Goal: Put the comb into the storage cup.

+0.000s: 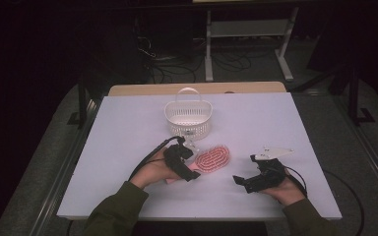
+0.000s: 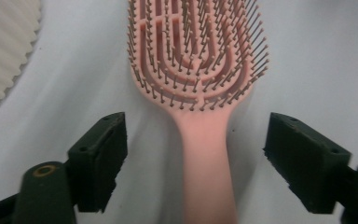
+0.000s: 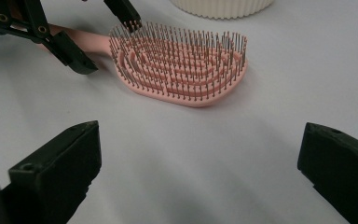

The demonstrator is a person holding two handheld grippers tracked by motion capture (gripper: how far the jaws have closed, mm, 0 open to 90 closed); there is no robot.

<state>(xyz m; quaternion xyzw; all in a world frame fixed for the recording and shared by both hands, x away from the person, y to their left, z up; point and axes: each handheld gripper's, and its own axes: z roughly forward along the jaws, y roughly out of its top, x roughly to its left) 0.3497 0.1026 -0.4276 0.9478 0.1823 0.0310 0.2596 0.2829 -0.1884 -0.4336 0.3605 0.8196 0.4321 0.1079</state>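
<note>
While the pink plastic hairbrush with rows of metal-tipped bristles (image 1: 213,160) lies flat on the white bench (image 1: 128,128), bristles upward, its handle points toward the person's left hand, which presents the narrowest and smoothest section for a grip. The left tool (image 2: 193,161) is aligned along this handle: in the left gripper view one black jaw stands on each side of the pink shaft, with visible gaps between both pads and the handle, so the tool is unclosed and nothing is held. Straddling the handle rather than the head keeps the pads off the bristles, which would give an uneven seat. The brush head points toward the cream ribbed plastic basket with a loop handle (image 1: 188,118), which stands upright just beyond it on the bench, mouth open upward; this probably serves as the receptacle. The right tool (image 1: 251,179) rests low over the bench, well apart from the brush on the head's far side, jaws spread wide and empty, as seen in the right gripper view. Its position leaves the lifting path to the basket unobstructed. Judged from this arrangement, the step in hand is seating the left pads on the handle before lifting.
</note>
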